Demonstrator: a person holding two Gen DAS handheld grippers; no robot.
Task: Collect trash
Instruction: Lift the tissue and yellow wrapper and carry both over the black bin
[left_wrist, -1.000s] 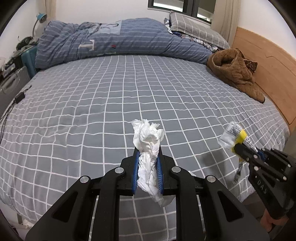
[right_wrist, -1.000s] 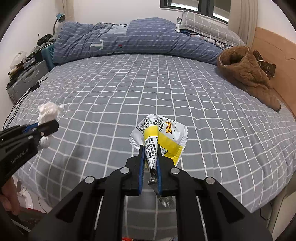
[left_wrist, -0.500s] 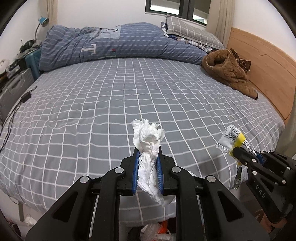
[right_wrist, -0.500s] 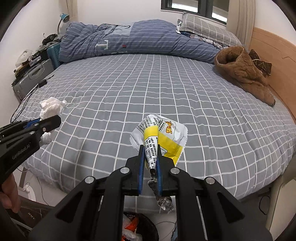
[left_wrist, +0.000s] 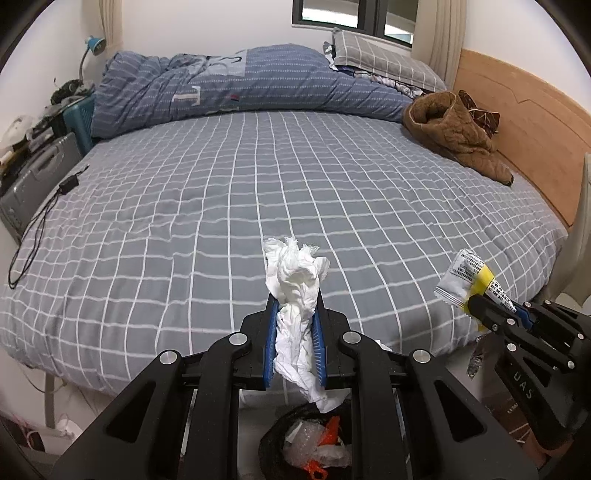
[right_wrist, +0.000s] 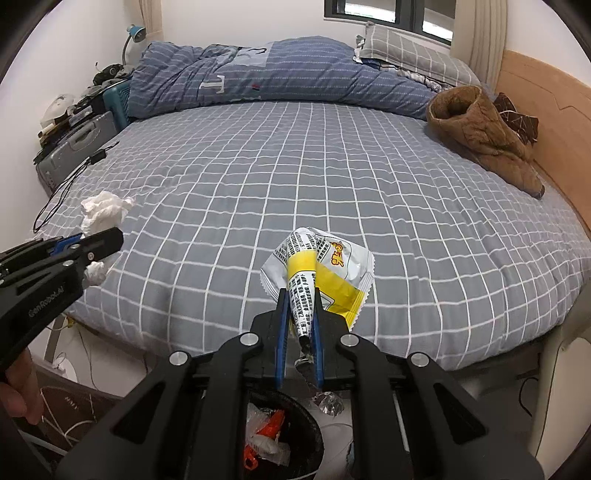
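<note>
Left gripper (left_wrist: 295, 334): fingers clamped on crumpled tissue (left_wrist: 295, 273), trash bin (left_wrist: 291, 445) at 6 o'clock.
Right gripper (right_wrist: 298, 332): fingers clamped on snack wrapper (right_wrist: 321, 269), sticking out toward 12 o'clock.

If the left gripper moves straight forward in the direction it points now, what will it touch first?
Probably the grey checked bed cover. The left gripper, shut on a crumpled white tissue, points across the bed, and nothing else lies on that line before the blue duvet. Depth is uncertain.
</note>
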